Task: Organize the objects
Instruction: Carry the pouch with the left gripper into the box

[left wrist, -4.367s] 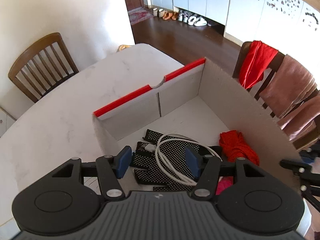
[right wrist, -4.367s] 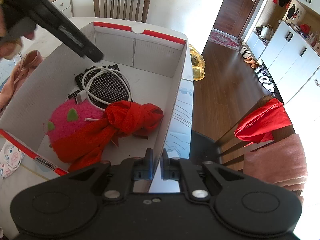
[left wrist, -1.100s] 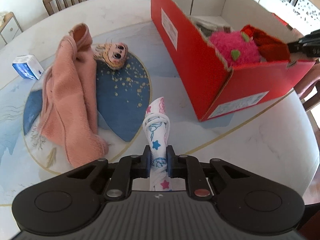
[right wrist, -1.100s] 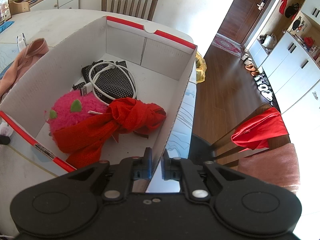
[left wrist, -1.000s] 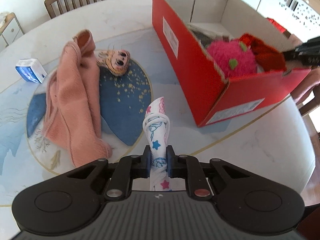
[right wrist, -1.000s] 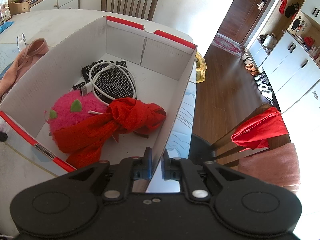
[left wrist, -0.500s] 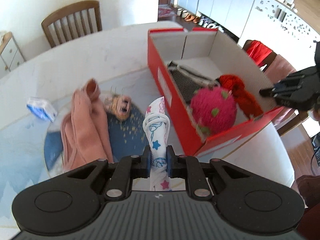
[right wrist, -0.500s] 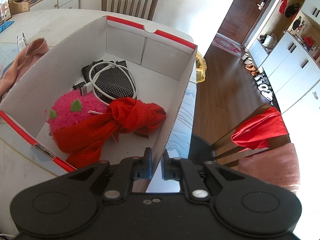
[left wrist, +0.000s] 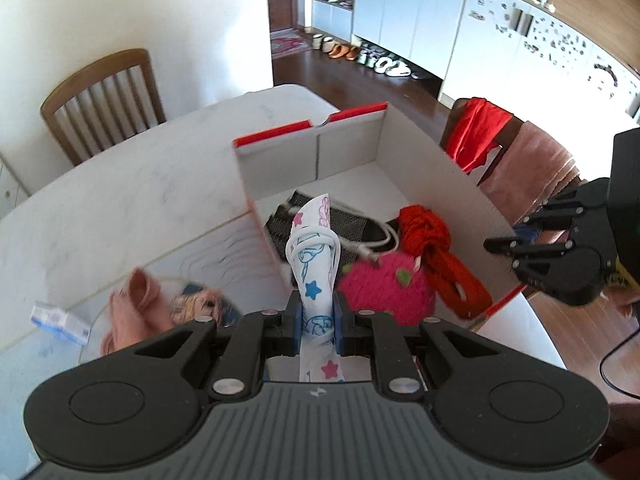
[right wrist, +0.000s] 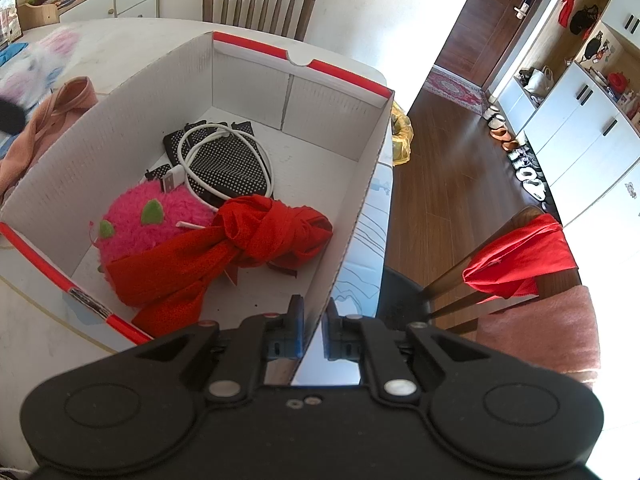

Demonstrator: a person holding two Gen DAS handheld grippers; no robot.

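My left gripper [left wrist: 316,316] is shut on a knotted white cloth with blue and pink prints [left wrist: 314,256], held in the air above the near end of the red cardboard box [left wrist: 440,168]. The box [right wrist: 352,208] holds a pink plush toy [right wrist: 148,220], a knotted red cloth [right wrist: 256,236], a black dotted pouch [right wrist: 228,168] and a white cable [right wrist: 188,148]. My right gripper [right wrist: 312,334] is shut on the box's right wall near its front corner. It also shows at the right of the left wrist view [left wrist: 560,256].
A pink towel [left wrist: 132,312], a small doll head [left wrist: 196,300] and a blue and white packet [left wrist: 60,320] lie on the round white table [left wrist: 120,200]. Wooden chairs stand around it; one [right wrist: 516,260] carries red and pink cloths.
My left gripper picked up the printed cloth from the table, rose and swung it over the box's near end. My right gripper stayed clamped on the box wall.
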